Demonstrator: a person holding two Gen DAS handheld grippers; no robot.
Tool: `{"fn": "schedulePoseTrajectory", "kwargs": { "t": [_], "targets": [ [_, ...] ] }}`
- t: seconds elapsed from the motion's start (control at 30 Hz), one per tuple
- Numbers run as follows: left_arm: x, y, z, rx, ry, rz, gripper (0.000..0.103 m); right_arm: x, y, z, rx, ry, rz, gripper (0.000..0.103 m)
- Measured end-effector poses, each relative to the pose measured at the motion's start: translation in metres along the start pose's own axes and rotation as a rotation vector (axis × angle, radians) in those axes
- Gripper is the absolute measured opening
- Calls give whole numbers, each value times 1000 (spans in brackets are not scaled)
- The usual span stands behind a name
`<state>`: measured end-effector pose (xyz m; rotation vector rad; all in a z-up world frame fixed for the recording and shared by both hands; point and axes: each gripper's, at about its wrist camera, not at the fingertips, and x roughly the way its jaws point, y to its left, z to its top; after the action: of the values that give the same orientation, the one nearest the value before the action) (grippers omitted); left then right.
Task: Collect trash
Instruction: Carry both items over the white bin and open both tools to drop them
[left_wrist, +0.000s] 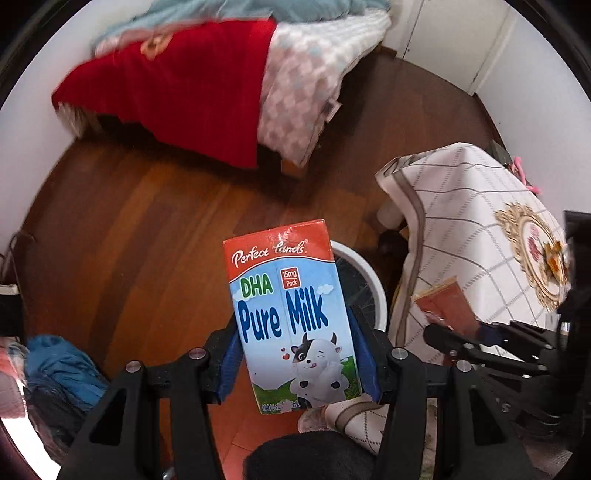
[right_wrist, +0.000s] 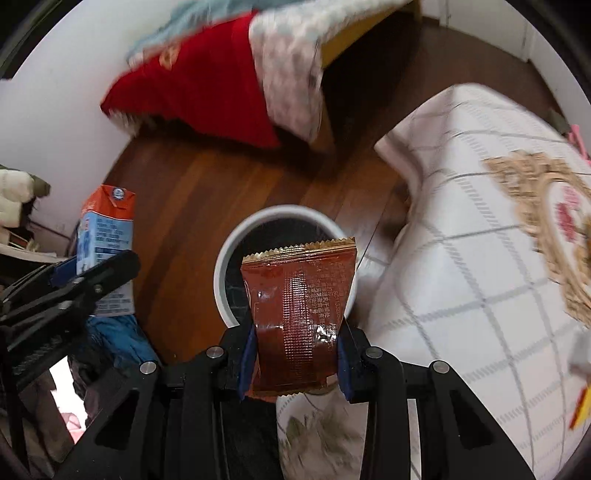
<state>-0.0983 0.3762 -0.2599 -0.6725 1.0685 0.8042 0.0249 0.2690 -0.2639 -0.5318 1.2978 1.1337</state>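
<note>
My left gripper (left_wrist: 295, 365) is shut on a "Pure Milk" carton (left_wrist: 291, 314), held above the floor beside the white trash bin (left_wrist: 376, 284), which the carton half hides. My right gripper (right_wrist: 295, 358) is shut on a brown snack wrapper (right_wrist: 299, 314), held directly over the open white bin (right_wrist: 229, 243) with its dark liner. The carton (right_wrist: 107, 240) and the left gripper (right_wrist: 74, 280) show at the left of the right wrist view. The right gripper (left_wrist: 461, 332) with the wrapper (left_wrist: 447, 306) shows at the right of the left wrist view.
A table under a white checked cloth (right_wrist: 480, 240) stands right of the bin. A bed with red and patterned covers (left_wrist: 192, 85) lies beyond on the wooden floor (left_wrist: 147, 229). Blue clothes (left_wrist: 62, 369) are piled at the left.
</note>
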Motion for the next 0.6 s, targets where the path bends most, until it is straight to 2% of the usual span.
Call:
{"fn": "schedulePoseTrajectory", "kwargs": {
  "t": [0.23,0.4,0.5,0.57,0.6],
  "targets": [
    [38,22,14,-96,90,-110,51,69,6,31,4,105,-17,37],
    [63,29,16,-152,156,-181,52,93,1,36,27,142,-18,37],
    [75,33,16,-176,191,-209,71,108,-8,35,54,174,-12,38],
    [80,34,15,-184,202,-209,93,121,-14,38,68,201,-16,39],
    [81,34,15,-185,207,-201,95,126,-15,39,75,215,-17,41]
  ]
}}
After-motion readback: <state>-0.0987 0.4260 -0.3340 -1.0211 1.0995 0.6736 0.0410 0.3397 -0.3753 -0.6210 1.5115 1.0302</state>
